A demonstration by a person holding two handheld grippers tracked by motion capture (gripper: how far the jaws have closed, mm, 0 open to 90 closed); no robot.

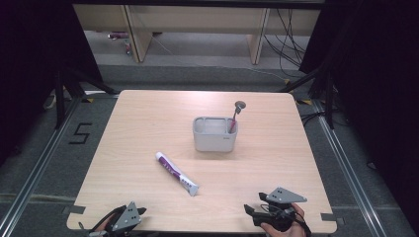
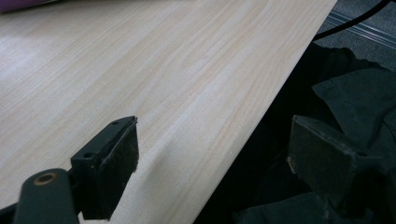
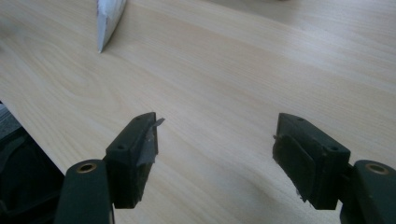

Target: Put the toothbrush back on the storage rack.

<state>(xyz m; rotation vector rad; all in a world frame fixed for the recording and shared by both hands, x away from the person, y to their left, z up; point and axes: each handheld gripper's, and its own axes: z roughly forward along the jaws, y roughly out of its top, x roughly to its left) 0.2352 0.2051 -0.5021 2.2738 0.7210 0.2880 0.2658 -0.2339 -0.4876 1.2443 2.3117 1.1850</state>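
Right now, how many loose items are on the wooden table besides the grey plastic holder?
1: the white-and-purple toothpaste tube lies flat at the table's centre-left. A pink-handled toothbrush stands inside the holder; anything else inside is hidden.

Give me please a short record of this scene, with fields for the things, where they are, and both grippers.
table: light wood table
holder: grey holder near the middle, upright
brush: brush stands in the holder's right end, head up
tube: tube lies flat, left of and nearer than the holder, apart from it
left gripper: left gripper at near left edge, open, holds nothing
right gripper: right gripper at near right edge, open, holds nothing
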